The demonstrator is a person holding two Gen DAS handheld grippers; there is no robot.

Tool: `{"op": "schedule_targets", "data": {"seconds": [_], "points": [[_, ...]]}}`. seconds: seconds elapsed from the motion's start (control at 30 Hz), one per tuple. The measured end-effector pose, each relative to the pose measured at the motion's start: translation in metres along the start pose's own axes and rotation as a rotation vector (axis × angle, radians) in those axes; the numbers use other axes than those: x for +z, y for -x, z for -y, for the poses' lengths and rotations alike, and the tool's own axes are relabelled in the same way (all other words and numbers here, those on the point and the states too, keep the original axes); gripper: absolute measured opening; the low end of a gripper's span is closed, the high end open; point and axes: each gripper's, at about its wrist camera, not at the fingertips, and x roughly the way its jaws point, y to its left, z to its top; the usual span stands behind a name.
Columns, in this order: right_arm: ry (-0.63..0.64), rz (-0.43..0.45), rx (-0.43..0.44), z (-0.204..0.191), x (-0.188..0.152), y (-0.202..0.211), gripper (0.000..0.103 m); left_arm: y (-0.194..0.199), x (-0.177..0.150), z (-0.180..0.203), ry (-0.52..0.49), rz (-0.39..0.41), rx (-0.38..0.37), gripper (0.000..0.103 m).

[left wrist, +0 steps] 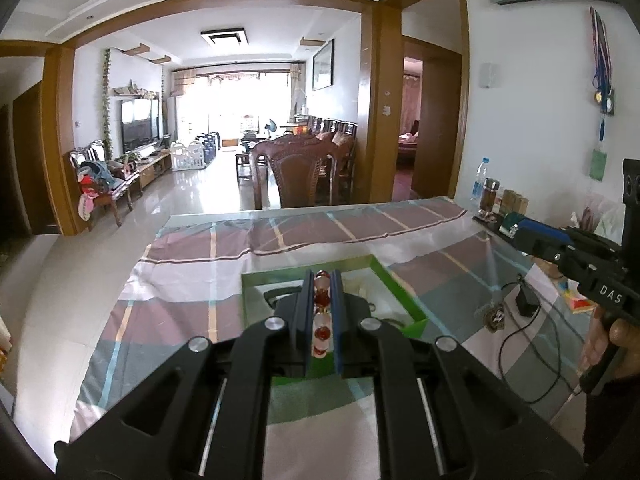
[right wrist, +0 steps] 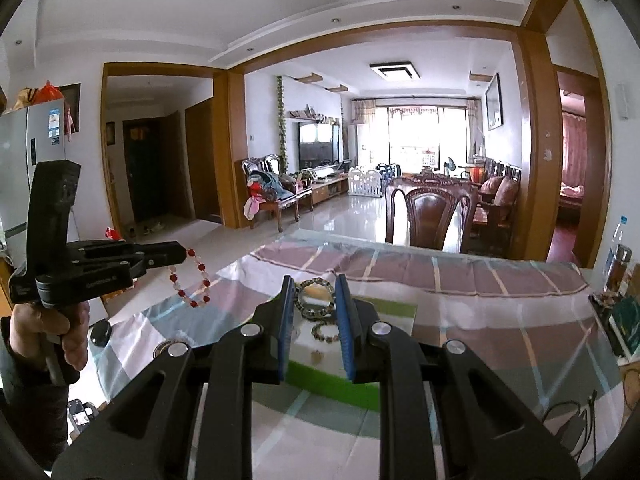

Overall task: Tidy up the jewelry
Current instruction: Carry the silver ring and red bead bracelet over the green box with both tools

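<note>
Your string of red and clear glass beads [left wrist: 322, 312] sits clamped between the closed jaws of your left gripper [left wrist: 322, 280]; in the right wrist view its free loop hangs below those jaws, clear of the surface. Between the jaws of your right gripper [right wrist: 316, 292], which stand only partly closed, a dark beaded metal bangle [right wrist: 315, 297] sits up at the tips. It looks held, though whether the pads press on it I cannot tell.

Below both sets of jaws lies the shallow green-rimmed cardboard tray [left wrist: 404, 292], on the checked pink and teal cloth [left wrist: 180, 288] that covers the surface. Inside it, just beneath your right jaws, a small brown bead bracelet [right wrist: 325, 332] is lying.

So I judge you about midway: one piece seems placed, while two are lifted and not yet put anywhere. A dark metal trinket [left wrist: 495, 317] rests on the cloth outside the tray, off to the right of your left jaws, and may yet need sorting.
</note>
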Motion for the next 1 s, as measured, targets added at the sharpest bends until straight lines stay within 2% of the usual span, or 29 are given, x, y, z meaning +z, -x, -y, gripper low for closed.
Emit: {"op": "schedule_targets", "data": {"seconds": [0.17, 0.57, 0.8, 1.0], "points": [[-0.004, 0.008, 0.010, 0.005, 0.017, -0.009, 0.020, -0.008, 0.020, 0.002, -0.013, 0.007, 0.004, 0.008], [0.004, -0.010, 0.006, 0.012, 0.048, -0.044, 0.021, -0.050, 0.054, -0.005, -0.015, -0.032, 0.017, 0.008], [-0.009, -0.052, 0.007, 0.015, 0.050, -0.074, 0.020, -0.087, 0.061, -0.019, 0.011, -0.084, 0.037, 0.008], [-0.049, -0.125, 0.020, 0.020, 0.035, -0.117, 0.020, -0.137, 0.054, -0.038, 0.069, -0.157, 0.037, 0.008]]}}
